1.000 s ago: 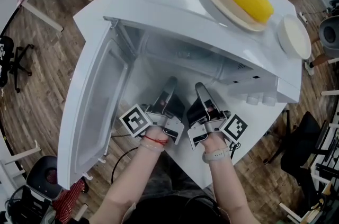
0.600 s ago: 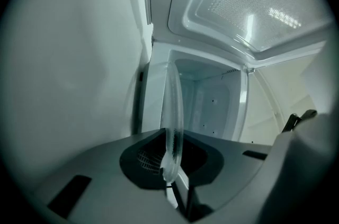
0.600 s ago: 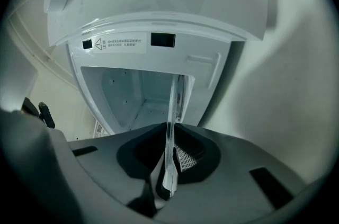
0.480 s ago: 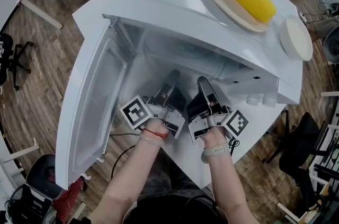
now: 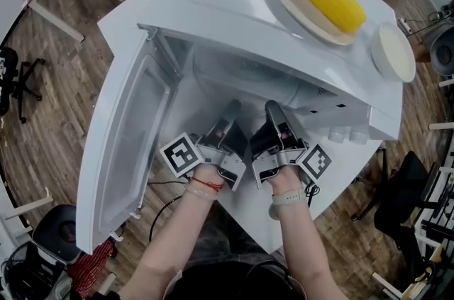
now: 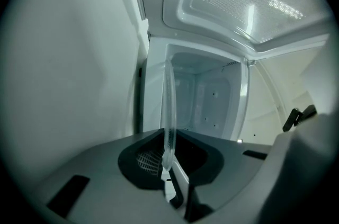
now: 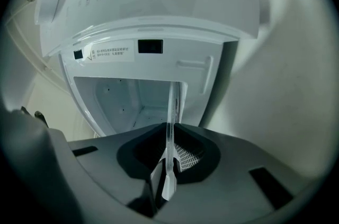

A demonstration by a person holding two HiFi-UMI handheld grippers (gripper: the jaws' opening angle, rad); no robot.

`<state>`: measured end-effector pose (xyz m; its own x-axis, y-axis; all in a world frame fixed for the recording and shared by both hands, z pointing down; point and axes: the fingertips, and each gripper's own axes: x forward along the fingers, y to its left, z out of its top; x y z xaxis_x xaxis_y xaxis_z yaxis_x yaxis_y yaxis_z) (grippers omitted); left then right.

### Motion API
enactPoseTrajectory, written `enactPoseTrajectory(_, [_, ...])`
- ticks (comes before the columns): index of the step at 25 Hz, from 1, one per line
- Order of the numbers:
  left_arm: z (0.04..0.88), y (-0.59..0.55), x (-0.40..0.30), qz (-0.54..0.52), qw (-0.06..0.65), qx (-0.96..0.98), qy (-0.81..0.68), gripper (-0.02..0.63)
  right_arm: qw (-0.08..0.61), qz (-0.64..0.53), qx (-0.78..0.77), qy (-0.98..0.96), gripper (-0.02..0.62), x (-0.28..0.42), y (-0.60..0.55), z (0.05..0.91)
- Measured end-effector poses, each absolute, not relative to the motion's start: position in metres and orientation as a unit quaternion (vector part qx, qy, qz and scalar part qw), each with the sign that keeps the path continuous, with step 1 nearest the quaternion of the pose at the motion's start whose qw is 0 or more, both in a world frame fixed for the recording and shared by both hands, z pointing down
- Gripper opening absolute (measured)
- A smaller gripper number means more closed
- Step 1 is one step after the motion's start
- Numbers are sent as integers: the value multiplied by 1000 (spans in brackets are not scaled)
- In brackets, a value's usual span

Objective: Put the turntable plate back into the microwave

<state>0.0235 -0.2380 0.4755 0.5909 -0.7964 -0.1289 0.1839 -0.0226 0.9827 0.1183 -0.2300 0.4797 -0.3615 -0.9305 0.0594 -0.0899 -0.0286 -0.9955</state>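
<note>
we reach both forearms forward, our left gripper (image 5: pixel 228 114) and right gripper (image 5: pixel 275 114) side by side and close together, marker cubes turned outward. each gripper's jaws are pinched on the thin edge of the turntable plate (image 6: pixel 169 112). our left wrist (image 5: pixel 206 186) wears a red band.

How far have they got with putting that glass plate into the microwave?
Done: the door is open. In hand: the left gripper and the right gripper each clamp the glass turntable plate by its edge, at the mouth of the cavity. Left: slide it in, seat it on the floor, let go.
</note>
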Motion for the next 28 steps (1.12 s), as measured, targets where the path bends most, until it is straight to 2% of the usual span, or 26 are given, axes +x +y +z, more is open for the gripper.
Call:
enactPoseTrajectory(15, [478,-227,26,-357,654,620,-245,38,371,-575,-438,583,55,115,-239,482])
enactPoseTrajectory(28, [479,-241,19,-375,655,601,-263,38,335,-573,-420,619,55,108,-230,477])
